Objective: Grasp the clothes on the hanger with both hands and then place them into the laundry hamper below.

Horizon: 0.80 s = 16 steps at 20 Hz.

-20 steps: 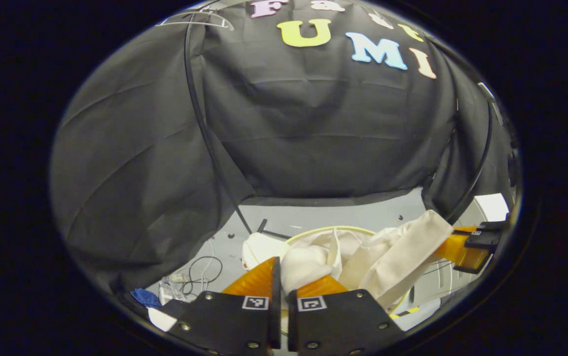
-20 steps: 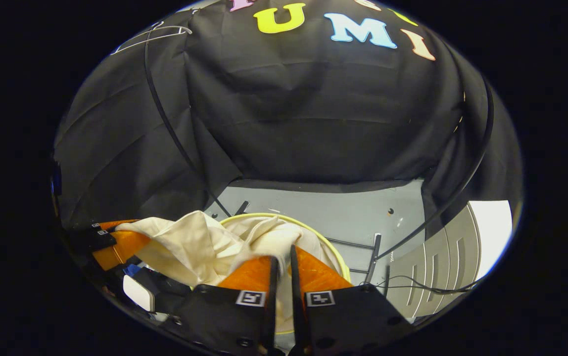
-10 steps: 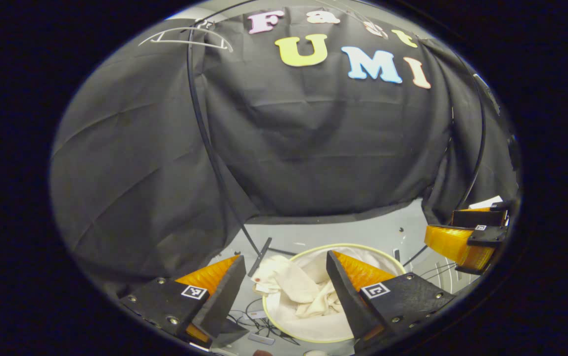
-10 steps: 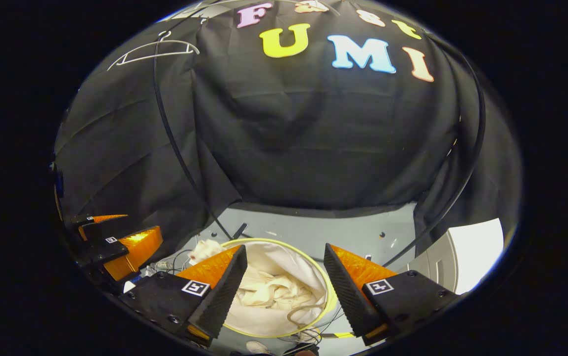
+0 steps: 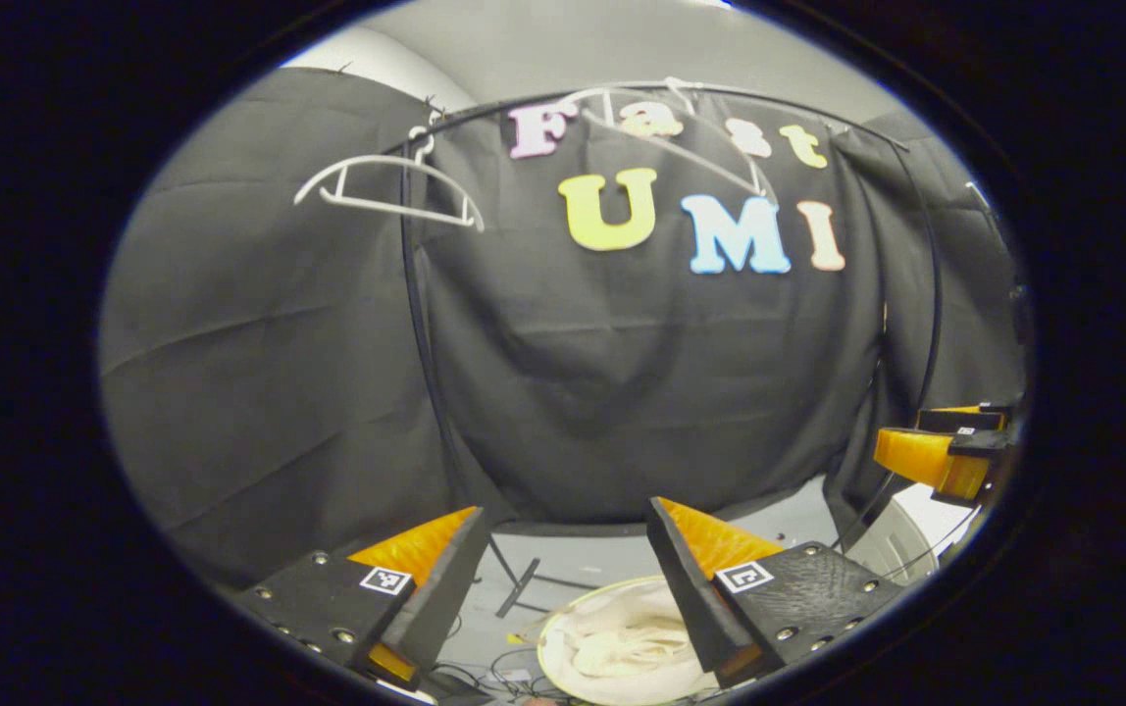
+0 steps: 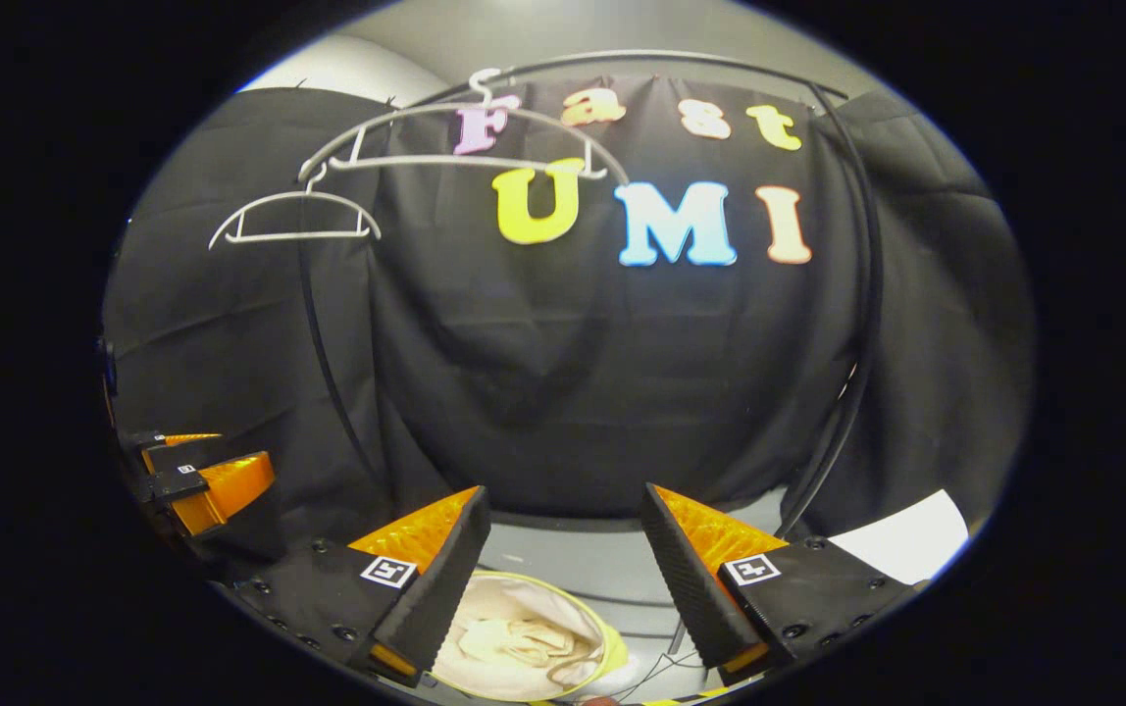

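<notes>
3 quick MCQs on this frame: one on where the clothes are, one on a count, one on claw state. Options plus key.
1. Where do the cream clothes lie?
A. on a hanger
B. in the laundry hamper
C. held in the right claw

2. How many bare white hangers hang on the rail in the right gripper view?
A. one
B. two
C. four

3. How does the left claw stand?
A. open, holding nothing
B. shut on the clothes
C. shut on a hanger

Key: 1 B, the cloth sits inside the yellow-rimmed hamper; 2 B, a small one and a larger one; 3 A, its fingers are spread wide with nothing between them.
</notes>
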Tool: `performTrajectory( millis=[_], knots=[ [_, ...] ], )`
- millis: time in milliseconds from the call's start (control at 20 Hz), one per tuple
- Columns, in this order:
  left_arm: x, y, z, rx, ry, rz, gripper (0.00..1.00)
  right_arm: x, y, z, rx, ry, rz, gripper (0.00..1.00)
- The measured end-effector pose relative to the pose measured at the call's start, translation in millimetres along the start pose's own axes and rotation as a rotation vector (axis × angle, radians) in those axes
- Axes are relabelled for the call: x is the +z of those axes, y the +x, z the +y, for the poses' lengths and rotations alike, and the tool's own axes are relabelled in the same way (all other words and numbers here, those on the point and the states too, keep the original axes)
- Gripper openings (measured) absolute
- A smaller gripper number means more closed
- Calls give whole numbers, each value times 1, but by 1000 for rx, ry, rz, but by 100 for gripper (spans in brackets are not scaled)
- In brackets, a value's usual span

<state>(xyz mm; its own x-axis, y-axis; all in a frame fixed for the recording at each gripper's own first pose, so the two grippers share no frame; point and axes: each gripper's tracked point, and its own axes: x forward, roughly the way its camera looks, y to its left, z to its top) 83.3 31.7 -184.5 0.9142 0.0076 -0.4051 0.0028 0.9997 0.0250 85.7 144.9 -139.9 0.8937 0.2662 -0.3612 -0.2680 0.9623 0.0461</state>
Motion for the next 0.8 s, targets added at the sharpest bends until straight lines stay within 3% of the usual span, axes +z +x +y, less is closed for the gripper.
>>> performTrajectory(
  millis=[200, 400, 800],
  knots=[
    [65, -47, 7, -10, -8, -120, 97, 58, -43, -18, -40, 8, -138, 93],
    [114, -93, 12, -5, -21, -228, 96, 81, -85, -42, -100, -11, -213, 93],
    [137, -139, 8, -30, -20, -347, 96, 89, -137, -72, -150, -10, -282, 98]
  ],
)
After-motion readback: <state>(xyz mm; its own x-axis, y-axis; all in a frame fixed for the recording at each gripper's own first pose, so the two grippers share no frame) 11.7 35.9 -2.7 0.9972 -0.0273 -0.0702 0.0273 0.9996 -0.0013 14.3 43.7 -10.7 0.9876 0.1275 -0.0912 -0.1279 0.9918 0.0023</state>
